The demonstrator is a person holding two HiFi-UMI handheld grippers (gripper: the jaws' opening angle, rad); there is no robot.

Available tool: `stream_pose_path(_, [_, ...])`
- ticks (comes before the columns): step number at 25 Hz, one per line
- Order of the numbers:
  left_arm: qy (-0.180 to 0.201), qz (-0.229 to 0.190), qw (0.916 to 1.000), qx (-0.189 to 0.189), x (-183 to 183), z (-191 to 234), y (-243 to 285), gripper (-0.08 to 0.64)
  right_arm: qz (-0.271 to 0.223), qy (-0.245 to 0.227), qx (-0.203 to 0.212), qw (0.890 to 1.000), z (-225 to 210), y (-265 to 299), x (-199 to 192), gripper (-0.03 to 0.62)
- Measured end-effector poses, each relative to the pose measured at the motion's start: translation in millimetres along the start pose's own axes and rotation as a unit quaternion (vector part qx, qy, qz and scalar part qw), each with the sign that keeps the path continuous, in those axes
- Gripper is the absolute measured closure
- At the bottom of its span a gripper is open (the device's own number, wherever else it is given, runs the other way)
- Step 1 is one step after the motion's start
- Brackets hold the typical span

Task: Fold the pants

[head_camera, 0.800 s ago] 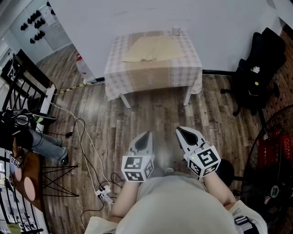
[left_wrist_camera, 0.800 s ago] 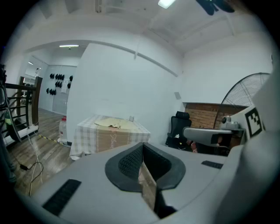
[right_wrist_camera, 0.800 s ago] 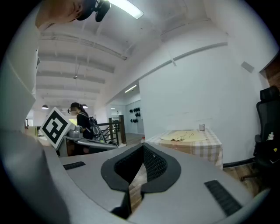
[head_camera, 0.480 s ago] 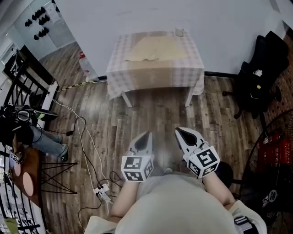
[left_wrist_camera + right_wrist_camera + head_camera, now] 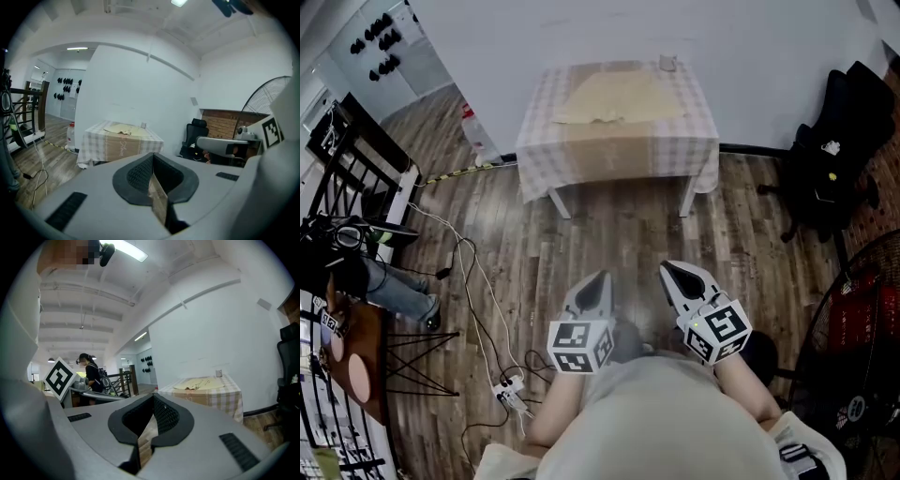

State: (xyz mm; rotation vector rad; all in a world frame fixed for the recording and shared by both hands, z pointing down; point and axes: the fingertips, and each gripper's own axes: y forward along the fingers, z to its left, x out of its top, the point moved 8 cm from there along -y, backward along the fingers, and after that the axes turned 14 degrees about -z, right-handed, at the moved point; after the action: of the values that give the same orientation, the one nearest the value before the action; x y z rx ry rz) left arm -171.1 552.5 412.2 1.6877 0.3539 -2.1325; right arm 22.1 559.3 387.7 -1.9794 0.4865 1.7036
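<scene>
Soft tan cloth pants (image 5: 614, 97), a checked woven tablecloth (image 5: 619, 155), and a wood-plank floor (image 5: 619, 234) with a slight sheen.

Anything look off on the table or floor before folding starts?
Nothing stands out. The beige pants lie flat on the checked-cloth table, a small cup at its far right corner. Only untidy bit: loose white cables trailing over the wood floor on the left. Left gripper and right gripper are shut, empty, short of the table.

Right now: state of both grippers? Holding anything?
Left gripper: closed, nothing between the jaws.
Right gripper: closed, nothing between the jaws.
</scene>
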Motion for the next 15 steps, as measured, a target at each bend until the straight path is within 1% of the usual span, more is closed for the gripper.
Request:
stream_pose_path(7, [-0.006,0.013,0.9999,0.001,-3,13,26,0.555,0.014,0.012,-0.006,1.000,-18,20,-10,0.592])
stream_pose_path(15, [-0.008,0.009,0.9999,-0.002,6,47,89,0.555,0.019,0.004,-0.001,1.000,-56,81,-11,0.592])
